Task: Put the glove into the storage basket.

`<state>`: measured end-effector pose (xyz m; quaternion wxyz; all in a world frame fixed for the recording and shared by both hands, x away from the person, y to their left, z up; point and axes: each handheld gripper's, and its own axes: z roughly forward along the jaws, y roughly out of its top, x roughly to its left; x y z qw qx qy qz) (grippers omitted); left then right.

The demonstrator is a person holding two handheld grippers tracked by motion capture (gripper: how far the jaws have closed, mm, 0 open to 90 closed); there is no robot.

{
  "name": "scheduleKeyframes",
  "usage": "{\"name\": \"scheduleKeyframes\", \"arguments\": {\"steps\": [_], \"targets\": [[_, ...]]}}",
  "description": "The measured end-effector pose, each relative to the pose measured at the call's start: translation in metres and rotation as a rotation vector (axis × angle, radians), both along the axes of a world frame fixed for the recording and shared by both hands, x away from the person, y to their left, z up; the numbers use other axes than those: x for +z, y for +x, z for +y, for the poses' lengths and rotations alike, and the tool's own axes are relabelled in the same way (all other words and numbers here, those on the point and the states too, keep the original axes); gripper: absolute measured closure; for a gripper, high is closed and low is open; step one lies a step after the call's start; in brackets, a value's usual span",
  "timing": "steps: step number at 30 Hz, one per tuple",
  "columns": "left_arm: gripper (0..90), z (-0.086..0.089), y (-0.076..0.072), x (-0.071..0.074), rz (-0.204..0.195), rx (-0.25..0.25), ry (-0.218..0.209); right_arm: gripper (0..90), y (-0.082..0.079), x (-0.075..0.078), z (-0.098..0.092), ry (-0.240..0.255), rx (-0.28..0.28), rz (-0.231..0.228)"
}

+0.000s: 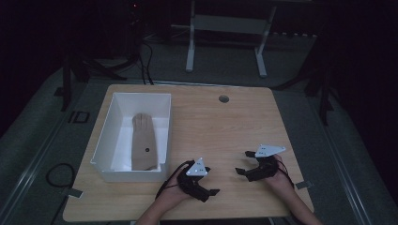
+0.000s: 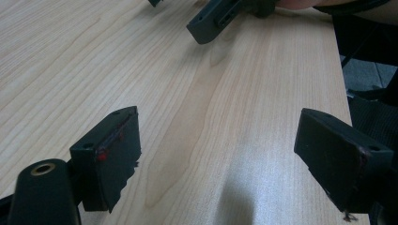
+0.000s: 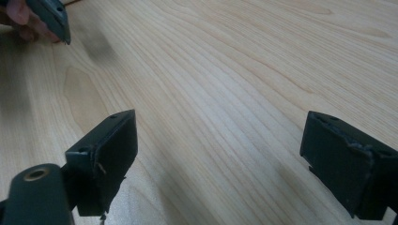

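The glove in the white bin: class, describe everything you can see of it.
The glove is tan and looks like soft fabric. It lies flat and stretched out on the floor of the white bin, fingers toward the far end and cuff toward the near wall. A small dark spot marks its lower half. No hand-held gripper touches it.

Wooden table (image 1: 220, 126) with white bin (image 1: 133, 137)

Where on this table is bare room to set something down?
Bare wood runs from the white bin across to the table's right edge, behind both grippers. Crowded: the near edge, with the left gripper and right gripper; the bin holds a glove.
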<state>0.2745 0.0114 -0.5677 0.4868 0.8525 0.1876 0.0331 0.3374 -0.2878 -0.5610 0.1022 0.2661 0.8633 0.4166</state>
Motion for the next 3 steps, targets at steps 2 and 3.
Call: {"name": "scheduleKeyframes", "arguments": {"steps": [2, 3], "targets": [[15.4, -0.0001, 0.0000, -0.0001, -0.001, -0.004, 0.000, 11.3, 0.0004, -0.0002, -0.0005, 0.005, -0.004, 0.000], [15.4, -0.0001, 0.0000, -0.0001, -0.001, -0.004, 0.000, 11.3, 0.0005, -0.0003, -0.0007, 0.006, -0.003, 0.000]]}}
